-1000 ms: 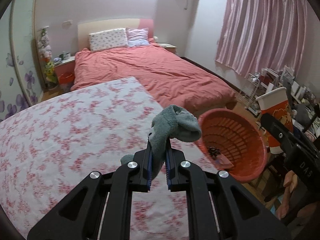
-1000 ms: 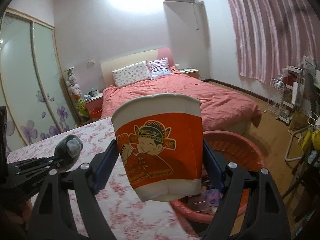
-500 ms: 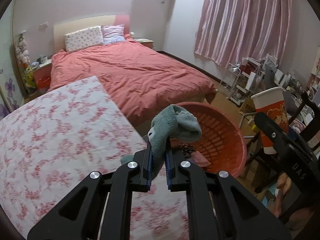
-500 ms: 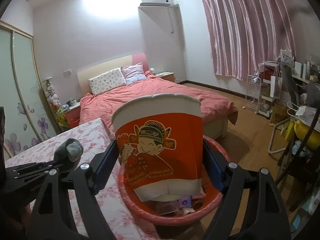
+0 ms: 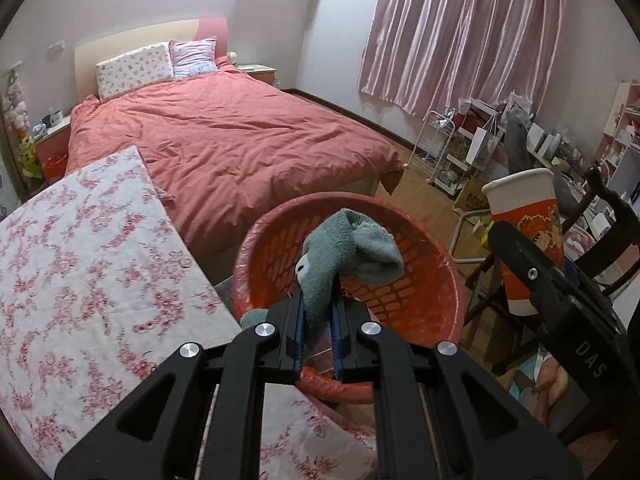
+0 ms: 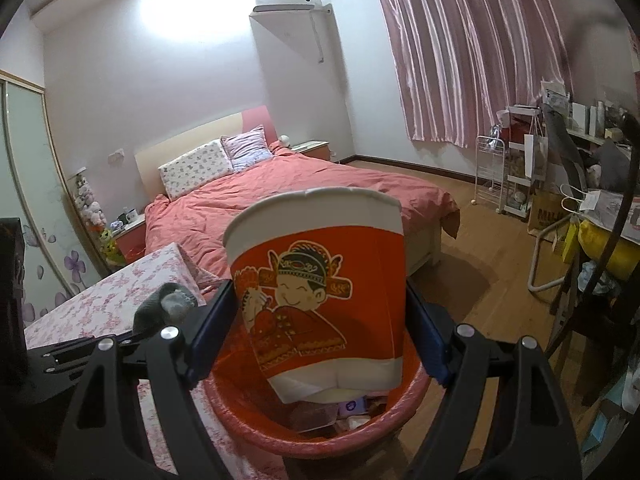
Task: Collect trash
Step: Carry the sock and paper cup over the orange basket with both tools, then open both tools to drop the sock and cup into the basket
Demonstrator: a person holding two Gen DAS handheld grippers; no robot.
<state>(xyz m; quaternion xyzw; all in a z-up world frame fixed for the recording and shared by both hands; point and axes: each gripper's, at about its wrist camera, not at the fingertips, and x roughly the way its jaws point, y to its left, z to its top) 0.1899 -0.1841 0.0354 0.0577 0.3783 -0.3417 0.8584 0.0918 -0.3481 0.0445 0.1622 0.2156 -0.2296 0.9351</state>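
The bed (image 5: 224, 140) is behind the basket (image 5: 432, 248). The surface (image 5: 80, 272) with the flowery cloth is just left of the basket. The red basket has some trash at its bottom. The right gripper (image 6: 320, 320) holds the cup (image 6: 320, 280) above the basket — jaws tight on its sides. The left gripper (image 5: 318, 320) pinches a gray sock (image 5: 344, 252) over the basket — jaws clenched on it.

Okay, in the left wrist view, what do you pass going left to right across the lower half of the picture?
Floral tablecloth → grey sock pinched in the left gripper over the red basket → paper cup held by the right gripper.
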